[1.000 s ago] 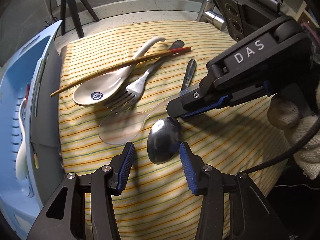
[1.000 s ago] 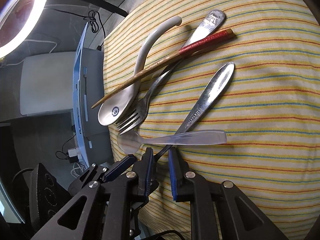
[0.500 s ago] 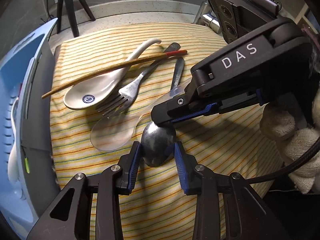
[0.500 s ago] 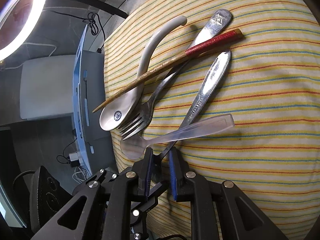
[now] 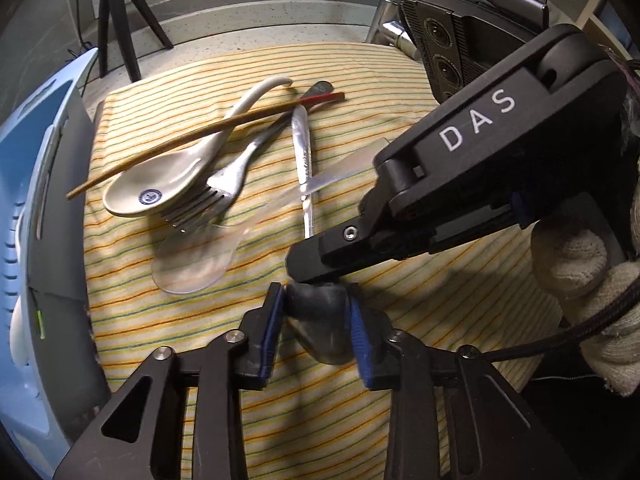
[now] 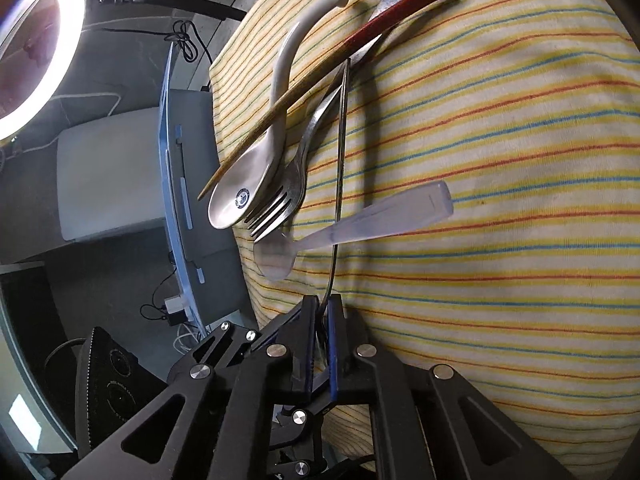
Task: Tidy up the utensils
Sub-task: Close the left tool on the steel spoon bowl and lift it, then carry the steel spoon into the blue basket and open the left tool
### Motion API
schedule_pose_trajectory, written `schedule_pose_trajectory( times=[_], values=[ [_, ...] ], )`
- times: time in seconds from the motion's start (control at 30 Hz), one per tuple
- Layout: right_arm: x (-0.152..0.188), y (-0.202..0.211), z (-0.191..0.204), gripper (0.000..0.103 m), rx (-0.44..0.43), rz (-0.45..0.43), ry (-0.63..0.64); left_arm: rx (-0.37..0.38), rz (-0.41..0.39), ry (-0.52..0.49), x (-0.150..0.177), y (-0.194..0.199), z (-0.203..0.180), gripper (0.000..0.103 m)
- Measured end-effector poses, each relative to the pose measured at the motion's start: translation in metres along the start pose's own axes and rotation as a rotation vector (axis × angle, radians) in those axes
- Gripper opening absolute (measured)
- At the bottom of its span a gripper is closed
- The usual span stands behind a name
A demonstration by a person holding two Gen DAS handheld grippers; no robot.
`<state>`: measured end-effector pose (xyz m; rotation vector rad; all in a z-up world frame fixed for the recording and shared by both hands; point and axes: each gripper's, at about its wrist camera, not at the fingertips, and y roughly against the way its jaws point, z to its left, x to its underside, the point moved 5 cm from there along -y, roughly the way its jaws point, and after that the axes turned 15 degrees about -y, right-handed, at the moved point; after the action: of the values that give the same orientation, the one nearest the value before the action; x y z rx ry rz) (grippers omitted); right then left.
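Both grippers clamp one metal spoon [image 5: 306,168]: left gripper [image 5: 316,320] holds its bowl, right gripper [image 6: 320,344] hides its neck.

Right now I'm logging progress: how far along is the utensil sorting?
Early. A white utensil already sits in the blue rack. Both the left gripper and right gripper clamp the metal spoon. Ceramic spoon, fork, chopstick and clear plastic spoon remain on the striped cloth.

Left hand-held gripper [image 5: 316,320] clamps the metal spoon's [image 5: 320,320] bowl.
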<state>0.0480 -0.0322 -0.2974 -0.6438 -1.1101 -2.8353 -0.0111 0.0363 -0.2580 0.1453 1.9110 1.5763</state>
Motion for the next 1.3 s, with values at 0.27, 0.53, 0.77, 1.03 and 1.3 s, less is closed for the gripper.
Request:
schedule_pose_trajectory(
  times=[0.27, 0.53, 0.77, 1.03, 1.3],
  values=[
    [0.008, 0.008, 0.001, 0.003, -0.012, -0.016, -0.005, 0.045, -0.020, 0.032, 0.000, 0.005, -0.008, 0.029],
    [0.018, 0.044, 0.003, 0.003, -0.041, -0.056, 0.008, 0.095, -0.083, 0.026, -0.017, 0.023, -0.018, 0.029],
    [0.021, 0.081, 0.011, 0.003, -0.065, -0.119, 0.021, 0.106, -0.134, -0.020, -0.044, 0.036, -0.027, 0.029],
    [0.025, 0.111, 0.031, 0.003, -0.078, -0.177, 0.073, 0.090, -0.196, -0.055, -0.072, 0.052, -0.018, 0.029],
    [0.025, 0.096, 0.072, 0.003, -0.085, -0.163, 0.119, 0.040, -0.228, -0.039, -0.066, 0.070, -0.001, 0.029]
  ],
)
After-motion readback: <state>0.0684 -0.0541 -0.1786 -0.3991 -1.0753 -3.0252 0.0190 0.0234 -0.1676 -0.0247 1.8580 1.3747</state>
